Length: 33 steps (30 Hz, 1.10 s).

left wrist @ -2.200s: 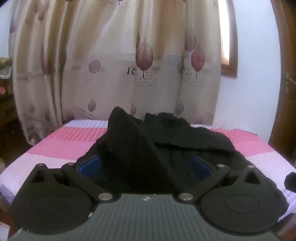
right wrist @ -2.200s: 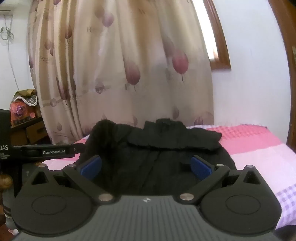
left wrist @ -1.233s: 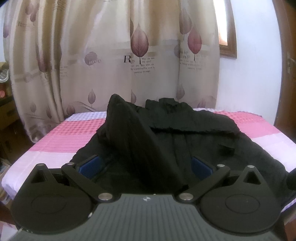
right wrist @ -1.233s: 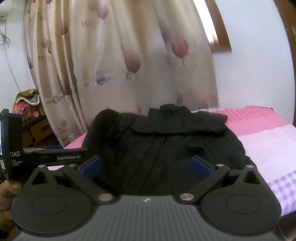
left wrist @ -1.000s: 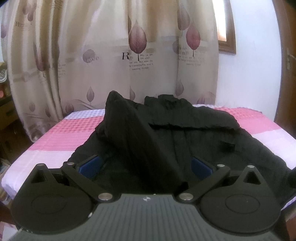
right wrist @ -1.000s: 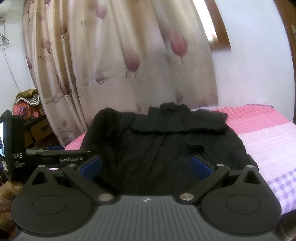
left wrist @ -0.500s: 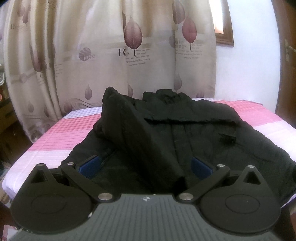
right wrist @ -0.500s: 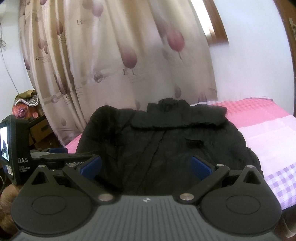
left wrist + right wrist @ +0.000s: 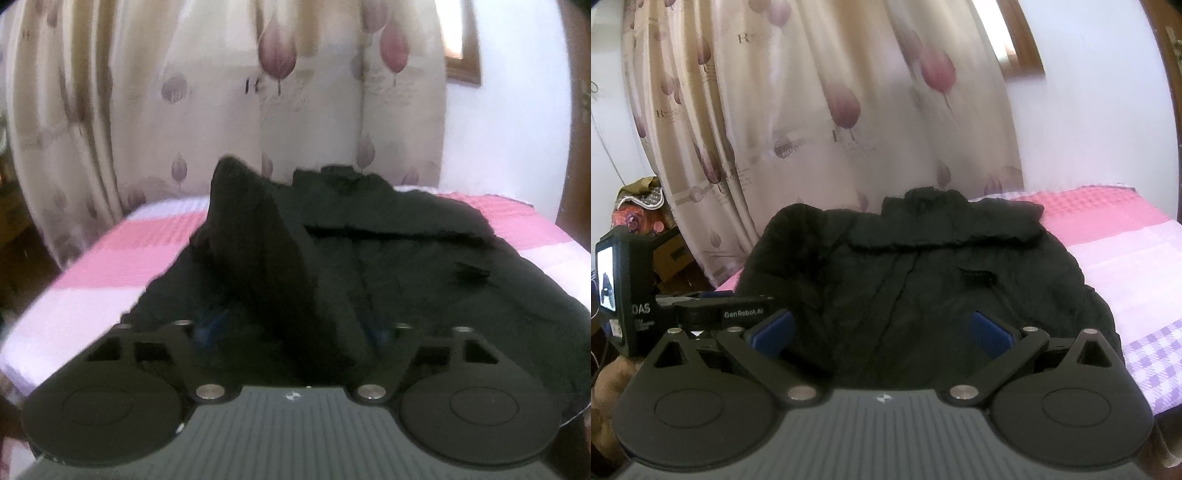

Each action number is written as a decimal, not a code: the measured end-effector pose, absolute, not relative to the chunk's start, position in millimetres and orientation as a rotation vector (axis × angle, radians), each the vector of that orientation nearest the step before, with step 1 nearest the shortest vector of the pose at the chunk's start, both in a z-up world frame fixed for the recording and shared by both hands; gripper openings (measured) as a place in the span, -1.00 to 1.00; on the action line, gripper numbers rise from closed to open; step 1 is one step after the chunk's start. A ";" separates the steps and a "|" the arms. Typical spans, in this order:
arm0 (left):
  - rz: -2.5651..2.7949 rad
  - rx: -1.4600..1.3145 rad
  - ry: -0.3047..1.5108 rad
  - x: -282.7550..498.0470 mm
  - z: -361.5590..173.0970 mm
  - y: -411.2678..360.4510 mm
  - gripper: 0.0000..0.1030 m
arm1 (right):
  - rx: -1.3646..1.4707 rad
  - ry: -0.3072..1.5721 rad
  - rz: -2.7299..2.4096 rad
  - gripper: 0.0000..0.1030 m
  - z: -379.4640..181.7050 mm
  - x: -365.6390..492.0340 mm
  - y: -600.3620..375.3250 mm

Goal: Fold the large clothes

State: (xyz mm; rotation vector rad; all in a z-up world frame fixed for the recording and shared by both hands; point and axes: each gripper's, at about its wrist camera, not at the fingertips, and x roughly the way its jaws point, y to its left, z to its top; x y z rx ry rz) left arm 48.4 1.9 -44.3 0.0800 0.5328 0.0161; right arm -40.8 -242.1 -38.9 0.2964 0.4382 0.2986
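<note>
Two grippers faced the same garment. The left gripper (image 9: 291, 328) had its blue pads drawn partly in, with a raised ridge of black cloth running down between them; whether the pads actually pinched that cloth could not be told, since the frame was blurred and the fabric hid the contact. The right gripper (image 9: 882, 328) stood wide apart, its blue pads (image 9: 772, 330) well clear of each other and holding nothing, hovering just above the near hem. Beyond both lay the black jacket (image 9: 923, 280), spread front-up on the bed (image 9: 1126, 258) with its collar at the far end toward the curtain (image 9: 831, 110) and its hem toward the near edge. Its right side lay flat, a small chest tab showing, while its left side or sleeve (image 9: 251, 229) rose in a peak and leaned inward over the front panel. The pink, lilac and checked bedcover showed on both sides of the jacket. In the right wrist view the left device's body and small screen (image 9: 607, 280) sat at the near left, beside the jacket's left edge. The step in hand looked like the first side fold: bringing the left portion across the middle. The next move likely called for carrying that raised cloth farther right and laying it flat along the front seam, then letting go, with the free right gripper placed to steady or smooth the body so the bulky fabric did not drag.
</note>
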 end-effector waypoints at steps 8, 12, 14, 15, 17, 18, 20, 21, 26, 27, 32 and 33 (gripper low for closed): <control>0.111 -0.049 0.599 72.5 -30.8 72.3 -0.68 | 0.283 0.454 0.292 1.00 -39.2 -31.3 -241.8; 0.296 -0.047 0.540 86.7 -1.5 135.1 -0.70 | 0.277 0.463 0.287 1.00 -38.8 -21.0 -243.1; 0.387 -0.048 0.524 99.8 9.7 168.7 -0.70 | 0.279 0.470 0.284 1.00 -39.9 -13.9 -243.2; 0.426 -0.041 0.520 107.3 13.0 182.0 -0.71 | 0.282 0.476 0.286 1.00 -40.9 -10.1 -242.8; 0.521 -0.031 0.521 127.0 16.1 214.6 -0.73 | 0.289 0.491 0.290 1.00 -43.9 -1.7 -240.7; 0.558 -0.034 0.527 136.0 15.6 229.1 -0.74 | 0.290 0.499 0.292 1.00 -45.5 1.4 -239.5; 0.626 -0.036 0.544 157.2 13.8 257.5 -0.74 | 0.286 0.520 0.300 1.00 -48.8 9.6 -235.7; 0.663 -0.042 0.554 168.7 11.0 271.8 -0.74 | 0.282 0.532 0.302 1.00 -50.5 13.4 -233.4; 0.748 -0.054 0.598 213.2 -12.3 315.2 -0.59 | 0.269 0.568 0.293 1.00 -55.6 30.9 -225.2; 0.768 -0.038 0.598 221.9 -18.2 319.5 -0.42 | 0.267 0.574 0.294 1.00 -56.4 34.8 -223.6; 0.877 -0.032 0.496 235.1 -24.7 330.0 0.71 | 0.220 0.586 0.310 1.00 -55.4 58.7 -212.1; 0.892 -0.042 0.450 230.5 -20.5 326.9 0.92 | 0.204 0.582 0.316 1.00 -53.3 64.2 -209.9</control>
